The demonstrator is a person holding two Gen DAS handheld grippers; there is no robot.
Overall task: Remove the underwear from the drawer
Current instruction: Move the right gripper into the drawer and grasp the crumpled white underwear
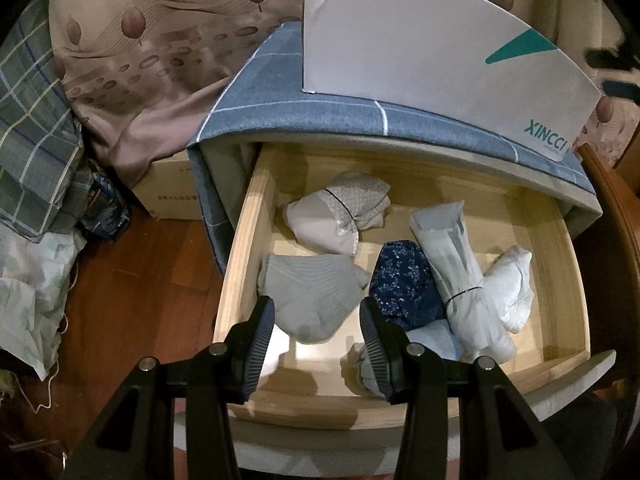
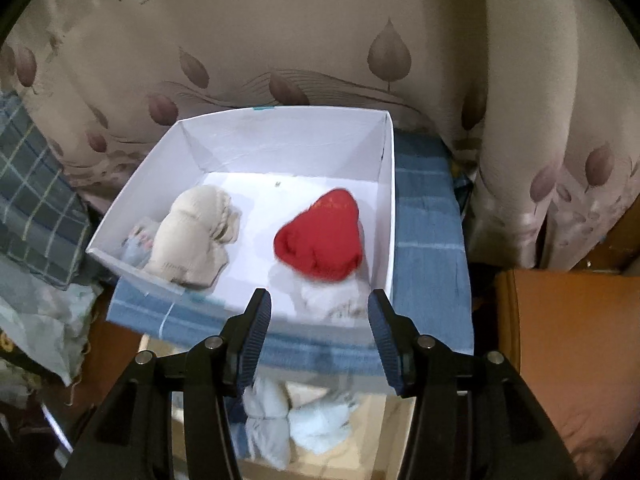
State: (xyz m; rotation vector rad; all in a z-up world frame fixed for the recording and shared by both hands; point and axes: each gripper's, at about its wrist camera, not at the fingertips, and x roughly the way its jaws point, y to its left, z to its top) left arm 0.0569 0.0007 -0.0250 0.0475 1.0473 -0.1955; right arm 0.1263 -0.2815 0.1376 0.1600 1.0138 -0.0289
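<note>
While the left gripper [image 1: 318,322] hangs part open and empty over the front edge of the pulled-out wooden drawer [image 1: 240,240], rolled underwear bundles [image 1: 316,300] lie loose on its floor with bare wood between them and the side walls. Farther back, the right gripper [image 2: 319,310] stands part open, holding nothing, before the near rim of a white box [image 2: 280,136] atop the cloth-covered cabinet [image 2: 428,240]. Inside the box, a red bundle [image 2: 320,236] and a beige bundle [image 2: 196,236] sit apart, with free floor between them.

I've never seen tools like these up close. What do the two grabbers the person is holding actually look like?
Both look alike: the left gripper and right gripper have black angular plastic arms with silver round bolts, ending in two dark blue ribbed pads. No cables, markings or sleeves show.
</note>
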